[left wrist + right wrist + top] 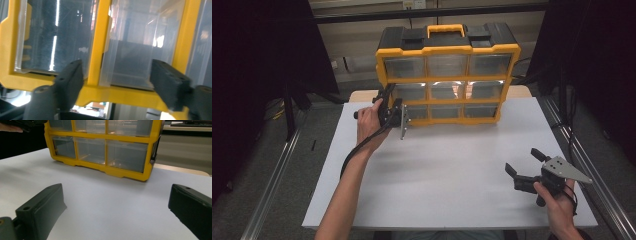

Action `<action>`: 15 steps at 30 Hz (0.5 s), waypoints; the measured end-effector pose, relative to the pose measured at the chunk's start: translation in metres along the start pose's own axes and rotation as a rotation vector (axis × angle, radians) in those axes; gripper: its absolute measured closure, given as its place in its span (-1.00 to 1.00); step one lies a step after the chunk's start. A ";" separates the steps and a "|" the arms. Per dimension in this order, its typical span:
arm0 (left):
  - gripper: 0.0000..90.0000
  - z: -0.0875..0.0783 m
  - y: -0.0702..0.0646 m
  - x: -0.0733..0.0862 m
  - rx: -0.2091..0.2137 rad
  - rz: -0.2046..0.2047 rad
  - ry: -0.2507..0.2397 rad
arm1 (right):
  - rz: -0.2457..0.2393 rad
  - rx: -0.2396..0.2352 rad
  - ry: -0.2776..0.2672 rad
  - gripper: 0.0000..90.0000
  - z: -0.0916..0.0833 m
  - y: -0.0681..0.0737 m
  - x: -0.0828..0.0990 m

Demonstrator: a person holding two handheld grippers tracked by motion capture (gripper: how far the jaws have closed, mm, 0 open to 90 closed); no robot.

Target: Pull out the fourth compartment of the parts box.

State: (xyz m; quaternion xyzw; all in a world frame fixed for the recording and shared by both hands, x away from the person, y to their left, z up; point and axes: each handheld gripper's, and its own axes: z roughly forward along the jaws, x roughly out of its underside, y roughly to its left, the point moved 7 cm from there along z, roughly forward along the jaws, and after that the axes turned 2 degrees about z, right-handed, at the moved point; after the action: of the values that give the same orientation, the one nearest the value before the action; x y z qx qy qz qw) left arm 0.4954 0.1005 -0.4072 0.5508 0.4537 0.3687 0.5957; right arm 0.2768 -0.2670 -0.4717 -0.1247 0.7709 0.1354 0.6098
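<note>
In the high view, a yellow-and-black drawer cabinet (447, 75) stands upright at the twelve o'clock end of the white counter (447, 175), its clear drawers facing the person. The left gripper (388, 102) is raised against the cabinet's nine o'clock edge, at the middle row of drawers. The right gripper (524, 167) rests low at about four o'clock on the counter, well apart from the cabinet, its fingers spread wide with nothing between them.

In the left gripper view, the two black fingers (70, 80) straddle a clear drawer (132, 50) and the yellow upright beside it; they stand partly open, and whether the pads touch the drawer I cannot tell.

In the right gripper view, the fingers (42, 210) stand wide apart over bare counter, and the cabinet sits beyond at twelve o'clock.
</note>
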 end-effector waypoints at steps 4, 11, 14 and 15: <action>-0.16 0.004 -0.001 -0.002 -0.024 0.062 -0.002 | -0.002 -0.003 0.002 -0.99 0.000 0.001 0.000; 0.10 0.008 -0.003 0.003 -0.027 0.087 0.012 | 0.001 -0.008 0.004 -0.99 -0.001 0.000 0.000; 0.14 0.009 -0.003 0.005 -0.014 0.086 0.014 | 0.002 -0.007 0.004 -0.99 -0.001 0.000 0.001; 0.16 0.009 -0.003 0.005 -0.017 0.093 0.018 | 0.001 -0.008 0.005 -0.99 -0.001 0.000 0.001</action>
State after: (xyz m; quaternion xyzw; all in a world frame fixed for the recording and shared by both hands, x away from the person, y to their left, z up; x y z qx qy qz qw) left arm 0.5052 0.1024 -0.4107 0.5627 0.4298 0.4047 0.5787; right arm 0.2758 -0.2669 -0.4720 -0.1272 0.7719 0.1385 0.6073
